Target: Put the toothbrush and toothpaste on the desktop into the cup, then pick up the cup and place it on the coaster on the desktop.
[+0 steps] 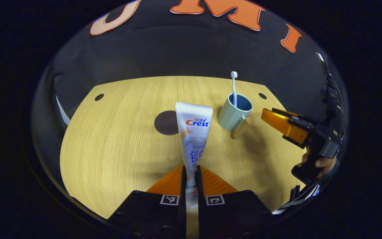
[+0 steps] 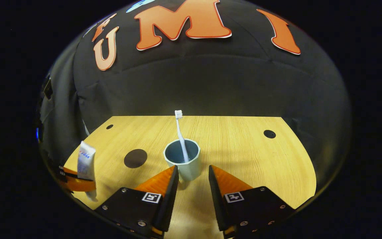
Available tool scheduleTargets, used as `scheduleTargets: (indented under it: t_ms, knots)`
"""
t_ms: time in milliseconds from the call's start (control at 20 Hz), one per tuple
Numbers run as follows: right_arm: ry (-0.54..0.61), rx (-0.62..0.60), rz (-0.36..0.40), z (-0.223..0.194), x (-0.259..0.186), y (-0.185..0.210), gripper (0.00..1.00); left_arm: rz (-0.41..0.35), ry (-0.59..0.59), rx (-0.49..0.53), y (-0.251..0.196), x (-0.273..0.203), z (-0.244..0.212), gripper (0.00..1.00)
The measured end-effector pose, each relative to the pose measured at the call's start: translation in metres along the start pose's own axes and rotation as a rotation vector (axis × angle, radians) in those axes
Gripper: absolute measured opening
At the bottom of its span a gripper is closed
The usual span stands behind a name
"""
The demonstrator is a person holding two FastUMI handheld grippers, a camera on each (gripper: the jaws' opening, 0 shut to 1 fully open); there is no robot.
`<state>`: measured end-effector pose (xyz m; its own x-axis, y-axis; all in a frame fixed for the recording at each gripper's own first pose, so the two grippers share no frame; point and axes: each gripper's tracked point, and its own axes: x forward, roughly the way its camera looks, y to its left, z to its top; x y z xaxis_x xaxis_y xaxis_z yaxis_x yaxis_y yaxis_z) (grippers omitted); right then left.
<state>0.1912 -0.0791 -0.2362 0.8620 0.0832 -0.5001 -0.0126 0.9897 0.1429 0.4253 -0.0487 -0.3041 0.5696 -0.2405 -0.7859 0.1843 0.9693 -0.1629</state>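
A white toothpaste tube (image 1: 193,132) stands upright, its lower end pinched in my left gripper (image 1: 191,172), which is shut on it above the wooden desktop (image 1: 118,149). Beyond it to the right sits a pale blue cup (image 1: 234,113) with a white toothbrush (image 1: 233,84) standing inside, head up. The dark round coaster (image 1: 166,122) lies left of the cup, behind the tube. In the right gripper view my right gripper (image 2: 193,171) is open just short of the cup (image 2: 182,159), and the toothbrush (image 2: 180,132) leans in it. The toothpaste tube (image 2: 86,161) shows at far left, the coaster (image 2: 135,158) beside the cup.
In the left gripper view the right gripper (image 1: 270,117) hovers right of the cup, held by a hand (image 1: 322,163). Small dark holes (image 1: 99,97) (image 1: 262,96) mark the desktop's far corners. The black booth wall rises behind the table's far edge.
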Motion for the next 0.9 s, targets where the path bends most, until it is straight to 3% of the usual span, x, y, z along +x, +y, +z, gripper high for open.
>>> scheduleTargets:
  t_ms: [50, 100, 150, 250, 600, 700, 750, 900]
  knots:
    - [0.003, 0.004, -0.001, -0.001, -0.008, -0.001, 0.58, -0.006, -0.037, 0.02, -0.004, 0.007, 0.01, 0.15]
    - [0.008, 0.009, -0.003, -0.004, -0.015, -0.002, 0.54, -0.015, -0.078, 0.037, -0.008, 0.008, 0.021, 0.15]
    - [0.019, 0.015, -0.006, -0.009, -0.023, -0.003, 0.6, -0.024, -0.115, 0.049, -0.013, 0.013, 0.031, 0.15]
    - [0.04, 0.028, -0.019, -0.019, -0.036, -0.007, 0.63, -0.05, -0.191, 0.056, -0.024, 0.017, 0.053, 0.14]
    - [0.097, 0.049, -0.061, -0.049, -0.071, -0.023, 0.63, -0.118, -0.469, 0.035, -0.07, 0.034, 0.128, 0.14]
    - [0.111, 0.063, -0.065, -0.054, -0.077, -0.027, 0.63, -0.11, -0.534, 0.036, -0.079, 0.036, 0.146, 0.14]
    - [0.127, 0.07, -0.064, -0.058, -0.079, -0.028, 0.67, -0.101, -0.555, 0.043, -0.084, 0.038, 0.153, 0.14]
    - [0.15, 0.054, -0.072, -0.066, -0.085, -0.035, 0.63, -0.09, -0.624, 0.05, -0.096, 0.049, 0.172, 0.14]
